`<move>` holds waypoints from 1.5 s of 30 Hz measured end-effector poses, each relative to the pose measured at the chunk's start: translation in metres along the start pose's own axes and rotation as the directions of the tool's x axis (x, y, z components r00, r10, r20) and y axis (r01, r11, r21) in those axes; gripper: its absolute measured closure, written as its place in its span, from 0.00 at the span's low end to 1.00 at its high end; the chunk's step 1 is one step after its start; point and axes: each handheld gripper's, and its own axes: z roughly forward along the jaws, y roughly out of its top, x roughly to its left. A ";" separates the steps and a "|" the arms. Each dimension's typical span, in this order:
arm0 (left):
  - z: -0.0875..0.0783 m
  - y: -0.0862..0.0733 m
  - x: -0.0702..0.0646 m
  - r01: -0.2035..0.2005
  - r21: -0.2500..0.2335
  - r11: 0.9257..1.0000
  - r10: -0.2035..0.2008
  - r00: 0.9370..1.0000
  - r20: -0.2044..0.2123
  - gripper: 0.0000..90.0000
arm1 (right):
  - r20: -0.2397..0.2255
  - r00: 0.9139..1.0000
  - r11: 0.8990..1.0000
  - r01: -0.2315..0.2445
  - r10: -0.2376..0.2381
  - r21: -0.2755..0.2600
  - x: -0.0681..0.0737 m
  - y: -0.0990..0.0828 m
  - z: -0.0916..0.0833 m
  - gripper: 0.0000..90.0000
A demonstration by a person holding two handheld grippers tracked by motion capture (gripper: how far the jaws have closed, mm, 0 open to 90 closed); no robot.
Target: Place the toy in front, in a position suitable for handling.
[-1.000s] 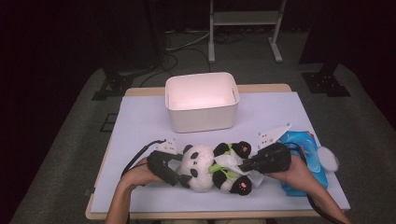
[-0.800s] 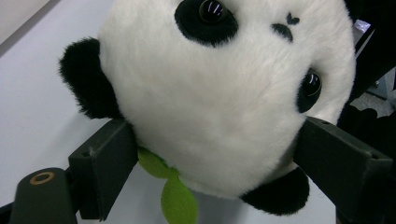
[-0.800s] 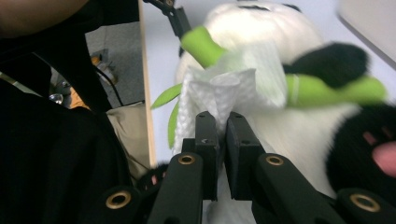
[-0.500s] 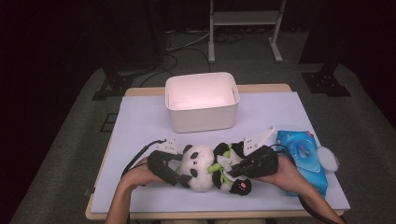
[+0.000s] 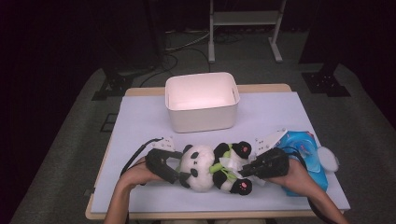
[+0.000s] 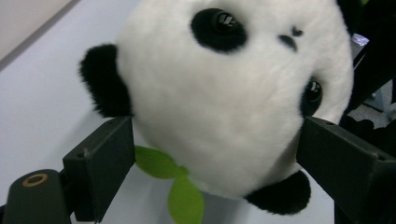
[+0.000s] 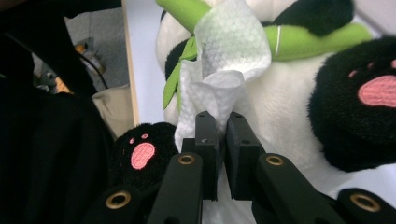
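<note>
The toy panda (image 5: 212, 167) is lying on its back at about 6 o'clock on the worktop (image 5: 140, 116), head toward 9. The left gripper (image 5: 180, 173) is clamped around its head, one jaw on each side. The right gripper (image 7: 219, 126) is pinched nearly shut on a white wipe (image 7: 224, 60) lying on the panda's belly.

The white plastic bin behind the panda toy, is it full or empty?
Empty: the high view looks into the white plastic bin and shows bare inner walls and floor, while the plush panda toy lies on the table.
</note>
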 end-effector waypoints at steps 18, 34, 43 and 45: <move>0.002 0.002 -0.003 -0.018 0.017 1.000 0.018 1.000 0.000 0.14 | 0.075 0.996 0.998 0.046 -0.049 0.035 -0.024 0.074 0.020 0.93; -0.004 0.003 0.000 0.017 -0.012 1.000 -0.017 1.000 0.002 0.12 | 0.069 0.998 0.999 0.008 -0.010 0.038 -0.018 0.028 0.008 0.93; -0.004 0.006 0.001 0.032 -0.018 0.999 -0.031 0.999 0.027 0.11 | 0.061 0.998 1.000 0.018 -0.019 0.012 -0.012 0.013 0.007 0.94; -0.004 0.008 0.001 0.025 -0.016 1.000 -0.024 0.999 0.036 0.11 | 0.060 0.998 1.000 0.014 -0.014 0.002 -0.011 0.009 0.006 0.94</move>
